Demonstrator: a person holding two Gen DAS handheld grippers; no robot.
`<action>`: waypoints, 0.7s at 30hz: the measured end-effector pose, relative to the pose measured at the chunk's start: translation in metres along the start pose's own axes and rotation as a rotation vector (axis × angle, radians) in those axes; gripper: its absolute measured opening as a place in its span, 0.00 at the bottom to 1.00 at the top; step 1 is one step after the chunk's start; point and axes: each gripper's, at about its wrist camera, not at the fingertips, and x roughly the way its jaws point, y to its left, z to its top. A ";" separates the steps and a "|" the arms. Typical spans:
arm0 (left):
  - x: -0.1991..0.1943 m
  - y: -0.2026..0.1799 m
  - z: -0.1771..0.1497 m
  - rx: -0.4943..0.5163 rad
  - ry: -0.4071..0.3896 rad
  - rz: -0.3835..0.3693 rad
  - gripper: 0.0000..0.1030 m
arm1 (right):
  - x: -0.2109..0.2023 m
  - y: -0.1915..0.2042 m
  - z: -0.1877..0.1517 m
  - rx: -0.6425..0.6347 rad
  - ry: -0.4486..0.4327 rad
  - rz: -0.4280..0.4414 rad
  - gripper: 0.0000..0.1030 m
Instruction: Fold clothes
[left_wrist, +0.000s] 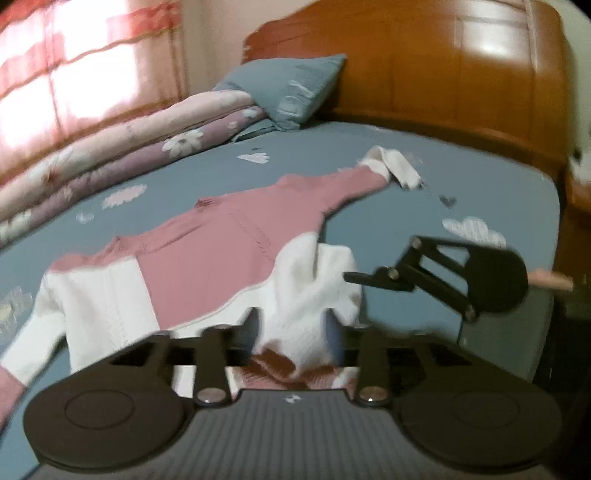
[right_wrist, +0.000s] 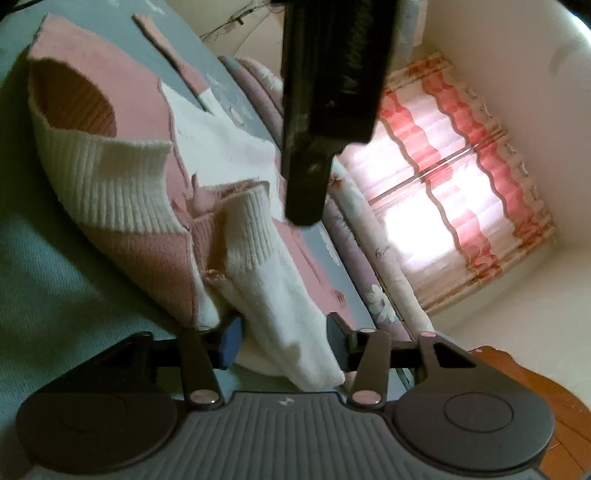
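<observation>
Blue sheets with little white clouds cover the bed (left_wrist: 192, 177) in our room. Behind it stands a shiny wooden headboard (left_wrist: 443, 74). A blue pillow (left_wrist: 295, 88) leans on a pile of folded flowery quilts (left_wrist: 110, 147) by the wall. Pink and white curtains (left_wrist: 55, 55) glow with light from the window.

Our pink and white sweater (left_wrist: 229, 251) lies spread across the middle of the bed. One sleeve with a white cuff (left_wrist: 391, 166) stretches far out toward the headboard. The other sleeve lies off to the left side.

We hold the left gripper (left_wrist: 291, 325) low over the near edge of the sweater. Its fingers (left_wrist: 251, 321) sit a little way apart, and a bunch of white knit is caught between them. The cloth lifts up in a soft lump there.

We see the right gripper (left_wrist: 436, 273) just to the right of that white lump, tipped on its side. In its own view, the right gripper (right_wrist: 284, 343) has a white fold of the sweater between its fingers (right_wrist: 231, 339). They are partly open around the cloth, and we cannot tell if they press it tight. The ribbed white neck (right_wrist: 110, 177) of the sweater sits close in front. The left gripper (right_wrist: 325, 110) hangs dark across the top of that view.
</observation>
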 end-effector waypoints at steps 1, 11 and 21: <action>-0.003 -0.007 -0.002 0.052 -0.013 0.008 0.63 | -0.001 -0.004 0.000 0.031 -0.002 0.011 0.16; -0.003 -0.078 -0.026 0.639 -0.079 0.171 0.71 | -0.030 -0.069 -0.015 0.386 -0.096 0.028 0.14; 0.032 -0.115 -0.015 0.800 -0.172 0.350 0.32 | -0.034 -0.098 -0.029 0.569 -0.104 0.065 0.14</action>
